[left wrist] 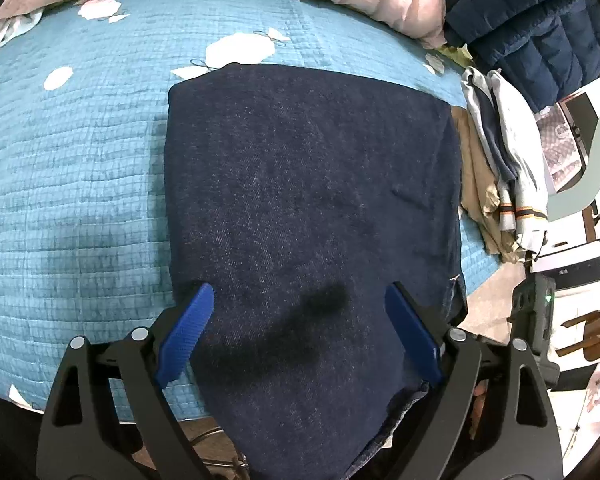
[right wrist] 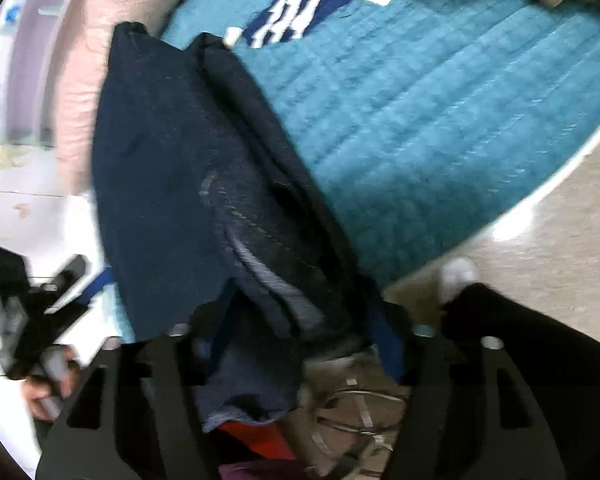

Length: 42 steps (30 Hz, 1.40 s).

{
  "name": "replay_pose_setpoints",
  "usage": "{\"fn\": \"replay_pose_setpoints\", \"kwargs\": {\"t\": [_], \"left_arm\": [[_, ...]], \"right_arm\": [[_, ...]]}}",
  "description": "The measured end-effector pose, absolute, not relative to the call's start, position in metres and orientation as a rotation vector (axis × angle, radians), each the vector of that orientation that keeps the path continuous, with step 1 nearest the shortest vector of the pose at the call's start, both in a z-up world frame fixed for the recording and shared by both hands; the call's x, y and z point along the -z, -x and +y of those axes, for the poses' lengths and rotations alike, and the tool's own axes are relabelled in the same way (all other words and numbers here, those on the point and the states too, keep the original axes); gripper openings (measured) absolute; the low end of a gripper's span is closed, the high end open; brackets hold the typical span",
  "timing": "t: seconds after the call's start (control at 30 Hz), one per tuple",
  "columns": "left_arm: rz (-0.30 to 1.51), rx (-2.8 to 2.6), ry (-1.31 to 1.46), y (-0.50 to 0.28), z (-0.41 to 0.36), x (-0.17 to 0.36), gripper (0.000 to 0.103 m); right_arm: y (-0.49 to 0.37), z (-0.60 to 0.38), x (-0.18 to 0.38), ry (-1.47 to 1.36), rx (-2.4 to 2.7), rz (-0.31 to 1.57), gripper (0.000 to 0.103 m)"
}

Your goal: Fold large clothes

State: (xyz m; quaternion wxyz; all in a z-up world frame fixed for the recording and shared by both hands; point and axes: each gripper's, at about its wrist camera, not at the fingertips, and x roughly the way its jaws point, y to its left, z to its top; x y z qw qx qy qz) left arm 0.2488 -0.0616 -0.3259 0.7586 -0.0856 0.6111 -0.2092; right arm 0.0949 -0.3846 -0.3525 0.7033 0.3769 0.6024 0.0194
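In the right wrist view everything is smeared with blur, and the right hand-held gripper [right wrist: 296,332] is mostly hidden: bunched cloth covers its fingers, so we cannot tell whether it grips or has let go. The lower end of the jeans [left wrist: 312,208] is cut off at the bottom of the left wrist view. We see dark blue denim folded into a flat, smooth rectangle at the centre of that view, lying on the bed [left wrist: 80,168] with its teal quilt. The left hand-held gripper [left wrist: 300,300] hangs released above the denim, blue fingers [left wrist: 186,336] spread wide.
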Motion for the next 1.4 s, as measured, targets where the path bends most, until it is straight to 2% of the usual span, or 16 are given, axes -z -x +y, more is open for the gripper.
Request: {"fn": "replay_pose_setpoints", "kwargs": {"t": [0.07,0.13,0.17,0.23,0.3,0.33,0.37,0.47,0.67,0.8,1.0,1.1,1.13,1.23,1.4], "left_arm": [[1.332,0.457,0.189,-0.249,-0.061,0.326,0.087],[1.330,0.458,0.196,-0.249,-0.060,0.326,0.087],[1.328,0.459,0.198,-0.249,-0.060,0.326,0.087],[1.326,0.461,0.197,-0.248,-0.060,0.326,0.087],[1.327,0.466,0.196,-0.248,-0.059,0.326,0.088],[1.328,0.471,0.203,-0.249,-0.058,0.326,0.088],[1.328,0.475,0.211,-0.249,-0.056,0.325,0.088],[1.324,0.484,0.249,-0.249,-0.049,0.319,0.087],[1.261,0.389,0.310,-0.247,-0.010,0.305,0.089],[1.375,0.300,0.434,-0.247,0.013,0.344,0.088],[1.411,0.388,0.290,-0.250,-0.030,0.371,0.089],[1.459,0.388,0.415,-0.257,-0.022,0.393,0.093],[1.457,0.395,0.403,-0.258,-0.022,0.391,0.092],[1.433,0.437,0.368,-0.258,-0.027,0.382,0.073],[1.424,0.419,0.331,-0.260,-0.037,0.377,0.068]], "right_arm": [[-0.091,-0.382,0.355,-0.861,-0.025,1.338,0.070],[-0.093,-0.380,0.362,-0.902,-0.061,1.364,0.067],[-0.093,-0.380,0.361,-0.918,-0.088,1.348,0.042],[-0.094,-0.376,0.355,-0.921,-0.132,1.323,0.035],[-0.094,-0.375,0.353,-0.904,-0.135,1.320,0.033],[-0.094,-0.376,0.355,-0.918,-0.137,1.318,0.029],[-0.094,-0.375,0.354,-0.929,-0.148,1.310,0.021],[-0.094,-0.372,0.344,-0.941,-0.166,1.271,0.012],[-0.083,-0.377,0.306,-0.953,-0.193,1.163,0.009],[-0.083,-0.385,0.276,-0.923,-0.212,1.112,0.008],[-0.086,-0.382,0.279,-0.898,-0.194,1.131,0.008],[-0.092,-0.380,0.290,-0.874,-0.146,1.171,0.008],[-0.095,-0.379,0.293,-0.863,-0.130,1.183,0.008],[-0.101,-0.377,0.289,-0.870,-0.114,1.195,0.008],[-0.107,-0.374,0.261,-0.896,-0.164,1.161,0.008]]}}
